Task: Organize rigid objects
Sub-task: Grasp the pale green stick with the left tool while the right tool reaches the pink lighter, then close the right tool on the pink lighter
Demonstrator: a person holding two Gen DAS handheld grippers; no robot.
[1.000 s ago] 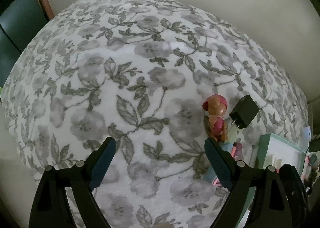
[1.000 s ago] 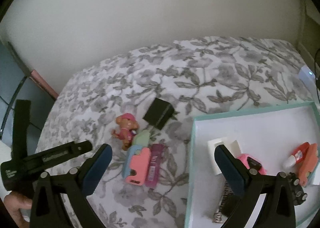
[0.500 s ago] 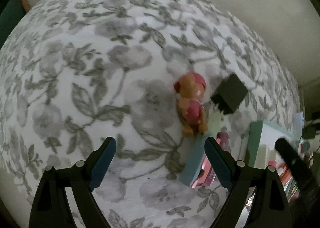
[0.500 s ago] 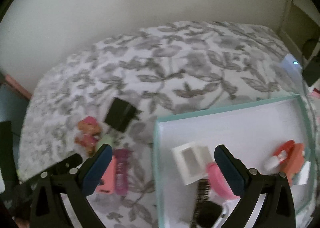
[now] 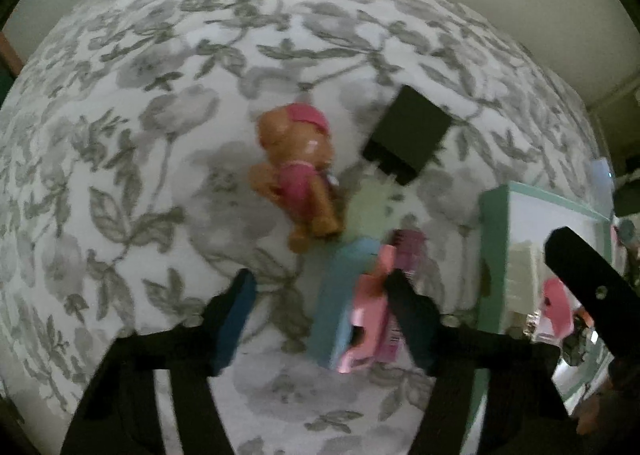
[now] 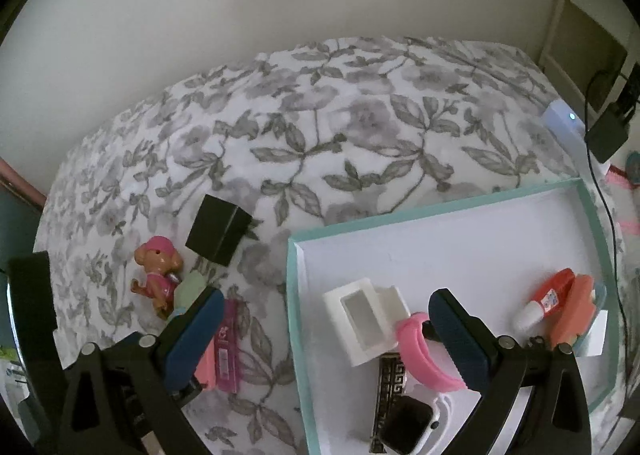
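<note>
On the floral bedspread (image 5: 160,135) lie a toy puppy (image 5: 296,175), a black charger cube (image 5: 408,135), a pale green piece (image 5: 368,203), a magenta tube (image 5: 408,251) and a blue-and-pink block (image 5: 348,315). My left gripper (image 5: 322,319) points down over the block with its jaws closing. The block sits between them: the right finger is at its pink edge, the left finger still apart from it. My right gripper (image 6: 326,339) stands open over the left rim of the teal-edged tray (image 6: 440,207), nothing between its fingers. The puppy (image 6: 158,271) and cube (image 6: 220,229) lie left of the tray.
Inside the tray are a white box (image 6: 356,319), a pink band (image 6: 420,347), a smartwatch (image 6: 408,423), a glue tube (image 6: 540,299) and an orange piece (image 6: 572,307). A white device (image 6: 564,123) and a black adapter (image 6: 608,135) with cable sit at the bed's right edge. A wall runs behind.
My left gripper has moved right and down to the cluster of objects, and its jaws have narrowed around the blue-and-pink block. The right gripper drifted right over the tray, jaws unchanged.
</note>
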